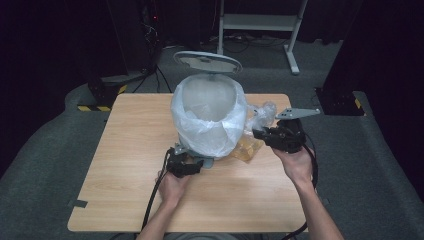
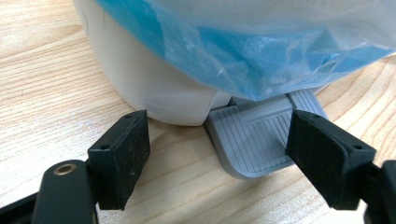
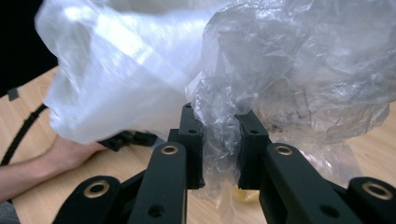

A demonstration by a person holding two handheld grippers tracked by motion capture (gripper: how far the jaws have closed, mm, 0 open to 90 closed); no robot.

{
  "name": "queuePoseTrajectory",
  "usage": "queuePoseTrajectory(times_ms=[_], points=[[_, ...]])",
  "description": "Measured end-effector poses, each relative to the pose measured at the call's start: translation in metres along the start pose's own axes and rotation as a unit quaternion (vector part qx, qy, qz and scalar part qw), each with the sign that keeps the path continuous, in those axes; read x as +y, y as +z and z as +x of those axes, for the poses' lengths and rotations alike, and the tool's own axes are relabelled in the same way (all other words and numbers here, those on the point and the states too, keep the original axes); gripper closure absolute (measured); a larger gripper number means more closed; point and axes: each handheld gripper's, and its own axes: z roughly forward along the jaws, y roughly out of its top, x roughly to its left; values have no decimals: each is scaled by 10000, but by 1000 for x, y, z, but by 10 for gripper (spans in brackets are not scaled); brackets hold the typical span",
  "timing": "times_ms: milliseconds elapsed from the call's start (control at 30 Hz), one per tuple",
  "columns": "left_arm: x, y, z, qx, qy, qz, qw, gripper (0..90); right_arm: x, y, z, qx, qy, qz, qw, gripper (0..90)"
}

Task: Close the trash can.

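A white pedal bin with its grey lid raised stands mid-table, lined with a translucent bag folded over its rim. My left gripper is open at the bin's foot, its jaws either side of the grey ribbed pedal and the white base. My right gripper is shut on a crumpled clear plastic bag, held just right of the bin; something yellowish sits low in that bag.
The wooden table has open room left and front. A strip of dark tape lies at its front left edge. A white stand and dark equipment are on the floor behind.
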Motion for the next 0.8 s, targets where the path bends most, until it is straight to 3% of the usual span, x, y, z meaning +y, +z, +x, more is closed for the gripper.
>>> queuePoseTrajectory(times_ms=[233, 800], points=[[0, 0, 0, -14, -9, -17, 10000, 240, 23, -7, 8, 182, -134, -191, 9996, 766], [1, 1, 0, 31, -36, -2, 10000, 216, 71, 17, 17, 561, -277, -66, 9980, 769]])
